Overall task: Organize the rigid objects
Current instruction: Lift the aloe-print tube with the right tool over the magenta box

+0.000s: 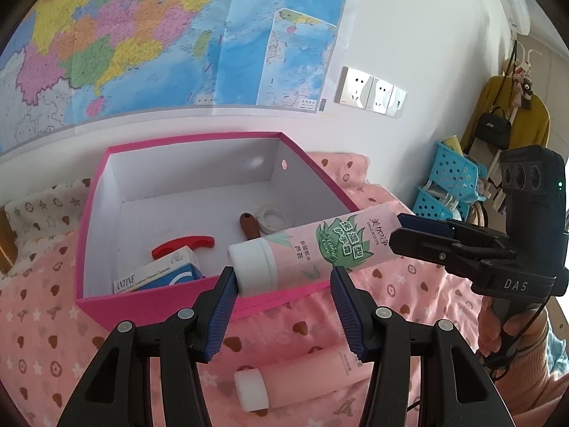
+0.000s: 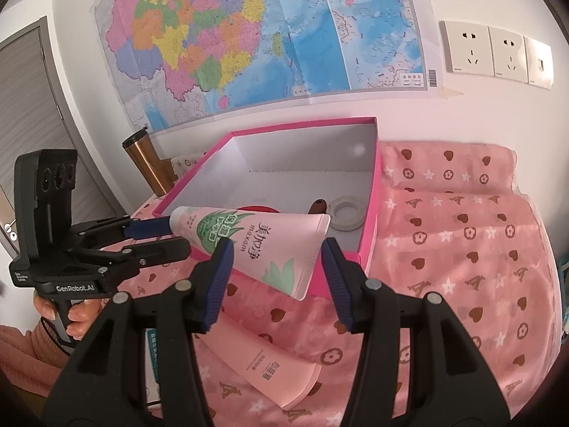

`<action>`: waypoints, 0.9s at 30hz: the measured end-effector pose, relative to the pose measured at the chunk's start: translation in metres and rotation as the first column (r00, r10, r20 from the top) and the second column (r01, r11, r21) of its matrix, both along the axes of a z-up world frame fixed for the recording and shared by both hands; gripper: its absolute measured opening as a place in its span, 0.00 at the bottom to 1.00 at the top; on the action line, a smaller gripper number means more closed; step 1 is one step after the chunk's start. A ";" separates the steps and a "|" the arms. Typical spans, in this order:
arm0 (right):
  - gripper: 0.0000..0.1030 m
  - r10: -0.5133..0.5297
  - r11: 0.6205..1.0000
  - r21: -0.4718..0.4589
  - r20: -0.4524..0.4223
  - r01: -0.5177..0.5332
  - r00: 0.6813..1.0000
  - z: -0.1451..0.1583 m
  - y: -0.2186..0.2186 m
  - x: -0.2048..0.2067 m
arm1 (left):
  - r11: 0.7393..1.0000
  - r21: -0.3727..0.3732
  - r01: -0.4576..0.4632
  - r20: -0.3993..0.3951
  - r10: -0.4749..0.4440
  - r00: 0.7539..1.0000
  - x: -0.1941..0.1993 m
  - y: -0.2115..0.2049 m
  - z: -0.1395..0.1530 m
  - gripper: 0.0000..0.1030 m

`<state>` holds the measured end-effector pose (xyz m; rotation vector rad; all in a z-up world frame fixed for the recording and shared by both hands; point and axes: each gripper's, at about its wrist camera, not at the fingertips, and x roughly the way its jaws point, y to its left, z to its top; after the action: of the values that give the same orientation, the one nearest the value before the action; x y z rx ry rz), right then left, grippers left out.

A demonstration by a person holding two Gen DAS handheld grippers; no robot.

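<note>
Left wrist view is showing the tube [image 1: 313,249] lying slanted over the near rim of the box [image 1: 195,141], its white cap by the near wall and its flat end sticking out past the box's right corner. The left gripper [image 1: 284,277] is sitting with its jaws partway apart on either side of the cap end. One pad is looking like it is touching the cap, but I cannot tell if it is really squeezing. The right gripper [image 1: 398,233] is sitting at the flat end, just outside the box, jaws partway apart too, and I cannot tell if it is pinching or only close. I think the tube is going into the box next. If nobody is holding it well, it may be tipping off the rim and falling outside the box onto the cloth [image 1: 53,320], next to the other tube [image 1: 302,380]. It could also be bumping the thin box wall and pushing the box. The tube is hiding the low end of the brown handle [image 1: 249,226] inside the box. The box's near wall is cutting off the pill box [image 1: 160,274].
</note>
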<state>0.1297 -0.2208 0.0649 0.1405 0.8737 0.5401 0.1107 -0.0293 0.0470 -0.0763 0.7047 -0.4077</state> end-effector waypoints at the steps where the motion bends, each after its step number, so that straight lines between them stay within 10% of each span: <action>1: 0.53 0.000 1.000 0.001 -0.001 0.000 1.000 0.000 0.000 0.000 | 1.000 0.000 -0.001 -0.001 0.001 1.000 0.001 0.000 0.000 0.52; 27: 0.53 -0.002 1.000 -0.011 -0.031 0.002 1.000 -0.006 -0.001 0.030 | 1.000 0.017 -0.013 -0.017 0.013 1.000 0.027 -0.002 -0.001 0.52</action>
<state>0.1594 -0.2217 0.0593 0.1405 0.9063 0.5322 0.1375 -0.0312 0.0460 -0.0681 0.7240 -0.3891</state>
